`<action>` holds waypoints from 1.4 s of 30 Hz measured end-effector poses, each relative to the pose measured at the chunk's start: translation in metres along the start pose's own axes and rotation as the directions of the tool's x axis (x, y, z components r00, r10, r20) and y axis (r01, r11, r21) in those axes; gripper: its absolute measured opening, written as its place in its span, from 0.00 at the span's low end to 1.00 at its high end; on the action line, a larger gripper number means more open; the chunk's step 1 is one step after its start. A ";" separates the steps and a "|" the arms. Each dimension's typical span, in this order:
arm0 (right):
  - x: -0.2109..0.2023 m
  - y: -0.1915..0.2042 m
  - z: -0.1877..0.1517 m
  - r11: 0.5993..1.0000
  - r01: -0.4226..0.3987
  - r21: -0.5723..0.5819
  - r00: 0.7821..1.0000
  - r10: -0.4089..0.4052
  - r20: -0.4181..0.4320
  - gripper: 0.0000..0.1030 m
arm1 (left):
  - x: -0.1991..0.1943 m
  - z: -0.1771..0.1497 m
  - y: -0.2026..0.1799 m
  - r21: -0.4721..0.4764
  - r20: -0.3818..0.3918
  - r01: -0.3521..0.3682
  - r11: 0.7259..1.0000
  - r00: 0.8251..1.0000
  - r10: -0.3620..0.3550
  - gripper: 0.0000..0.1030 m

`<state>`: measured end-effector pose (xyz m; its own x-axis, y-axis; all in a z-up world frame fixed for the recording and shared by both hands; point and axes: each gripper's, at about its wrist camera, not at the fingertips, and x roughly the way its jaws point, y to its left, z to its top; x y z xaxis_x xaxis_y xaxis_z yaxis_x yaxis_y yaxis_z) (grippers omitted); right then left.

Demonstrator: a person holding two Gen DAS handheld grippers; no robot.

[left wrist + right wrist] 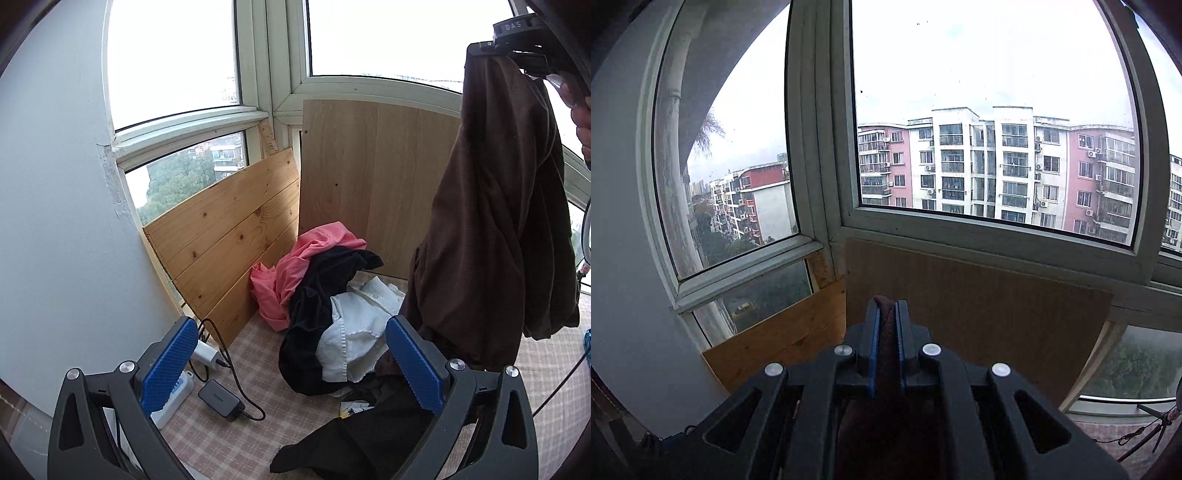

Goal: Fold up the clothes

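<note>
We are keeping the left claw low with its blue pads standing wide apart and gripping nothing; just past it, at 6 o'clock in the left wrist view, a dark garment is lying crumpled on the checked cloth surface, with a charger brick and its cable at 7 o'clock; a little farther, near the centre, a white shirt, a black garment and a pink garment are heaped together against the wooden boards under the window.

At 2 o'clock we are holding the right claw high, clamped on the top edge of a brown garment, which is hanging free and twisted; the right wrist view is showing that same brown cloth pinched between the closed pads.

We judge that we are at the pick-up-and-shake-out step; the next move is calling for the left claw to reach toward 2 o'clock, catch a second corner or shoulder of the brown garment, and spread it flat before folding; finding the right edge among the twisted folds is looking like the hard part.
</note>
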<state>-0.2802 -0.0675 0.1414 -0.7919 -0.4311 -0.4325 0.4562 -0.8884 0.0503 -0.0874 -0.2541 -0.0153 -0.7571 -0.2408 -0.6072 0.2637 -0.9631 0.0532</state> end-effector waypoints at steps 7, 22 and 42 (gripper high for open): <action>0.061 -0.004 -0.084 0.999 -0.041 -0.023 0.955 0.033 -0.295 0.53 | 0.008 -0.031 -0.008 0.089 -0.056 0.040 0.995 0.998 -0.035 0.99; 0.046 -0.039 -0.353 0.985 -0.036 0.171 0.806 0.129 -0.578 0.04 | 0.063 -0.093 -0.059 0.258 -0.291 0.199 0.945 0.949 -0.120 0.99; -0.281 -0.213 -0.427 0.653 0.720 0.234 0.565 -0.357 -0.744 0.29 | 0.041 -0.104 -0.205 0.429 -0.365 0.519 0.740 0.848 -0.383 0.99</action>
<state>0.0185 0.3101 -0.1319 -0.3086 0.1906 -0.9319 -0.3672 -0.9277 -0.0682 -0.1101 -0.0542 -0.1335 -0.5252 0.2084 -0.8251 -0.4540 -0.8887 0.0645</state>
